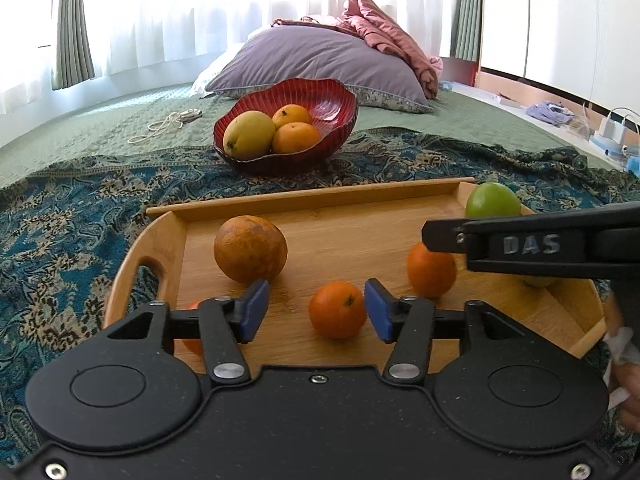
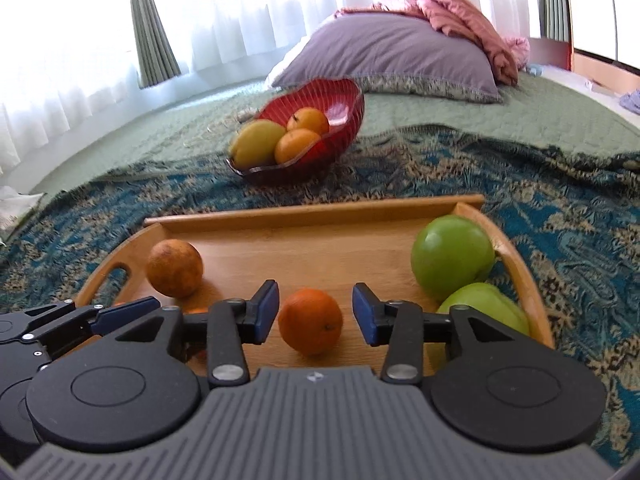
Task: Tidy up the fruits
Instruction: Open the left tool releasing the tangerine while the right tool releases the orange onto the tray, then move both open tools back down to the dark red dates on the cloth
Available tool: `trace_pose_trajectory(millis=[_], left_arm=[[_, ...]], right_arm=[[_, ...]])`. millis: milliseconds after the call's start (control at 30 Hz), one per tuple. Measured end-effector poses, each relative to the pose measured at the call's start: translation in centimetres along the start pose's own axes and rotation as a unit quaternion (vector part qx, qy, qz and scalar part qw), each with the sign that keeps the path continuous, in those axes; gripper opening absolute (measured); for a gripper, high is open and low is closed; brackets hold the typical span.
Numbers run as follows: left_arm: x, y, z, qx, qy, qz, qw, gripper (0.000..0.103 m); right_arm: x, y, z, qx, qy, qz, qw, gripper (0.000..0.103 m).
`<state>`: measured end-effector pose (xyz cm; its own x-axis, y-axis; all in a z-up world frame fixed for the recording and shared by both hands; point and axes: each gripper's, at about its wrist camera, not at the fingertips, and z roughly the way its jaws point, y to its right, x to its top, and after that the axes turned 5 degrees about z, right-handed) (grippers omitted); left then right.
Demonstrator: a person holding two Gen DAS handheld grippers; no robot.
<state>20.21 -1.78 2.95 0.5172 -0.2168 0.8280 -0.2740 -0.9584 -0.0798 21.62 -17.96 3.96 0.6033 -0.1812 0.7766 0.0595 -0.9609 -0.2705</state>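
A wooden tray (image 1: 312,198) lies on a patterned cloth. In the left wrist view my left gripper (image 1: 316,312) is open around a small orange (image 1: 338,310); its blue pads stand clear of the fruit on both sides. My right gripper (image 2: 316,314) is likewise open around another small orange (image 2: 310,322), with gaps at each pad. A large mottled orange (image 1: 250,248) sits at the tray's left. Two green apples (image 2: 452,262) (image 2: 484,308) rest at its right end. Behind the tray stands a red bowl (image 1: 332,100) with a mango (image 1: 248,134) and two oranges.
The patterned cloth (image 1: 80,220) covers a green bedspread. A purple pillow (image 1: 320,56) and a pink quilt lie beyond the bowl. A white cable (image 1: 164,124) lies to the bowl's left. A further orange (image 1: 192,344) is half hidden behind my left gripper's finger.
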Motion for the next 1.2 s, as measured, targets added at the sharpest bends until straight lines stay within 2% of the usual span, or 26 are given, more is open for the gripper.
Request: trace_pose_trajectory(millis=[267,400,600,767,1200], left_arm=[[-0.9,0.1,-3.2,-0.013,0.013,-0.005,0.9998,0.071],[-1.5,0.5,-4.9,-0.016,0.021,0.003,0.9997,0.076],[-2.8,1.7,-7.0,-0.016,0.027,0.031,0.999,0.08],[-3.7,2.3,-8.3,-0.026,0.027,0.029,0.9989,0.082],[-6.0,3.4,-9.8,-0.032,0.013,0.032,0.9989,0.086]], right_arm=[[-1.2,-0.4,-4.5,0.016,0.041,-0.04,0.998,0.067],[-2.2,-0.2,-6.4,0.017,0.052,-0.055,0.997,0.07],[-4.2,-0.1,-8.9,0.006,0.071,-0.092,0.993,0.072],[-5.2,0.4,-10.3,0.002,0.077,-0.102,0.992,0.074],[-8.8,2.1,-11.5,-0.011,0.061,-0.11,0.992,0.075]])
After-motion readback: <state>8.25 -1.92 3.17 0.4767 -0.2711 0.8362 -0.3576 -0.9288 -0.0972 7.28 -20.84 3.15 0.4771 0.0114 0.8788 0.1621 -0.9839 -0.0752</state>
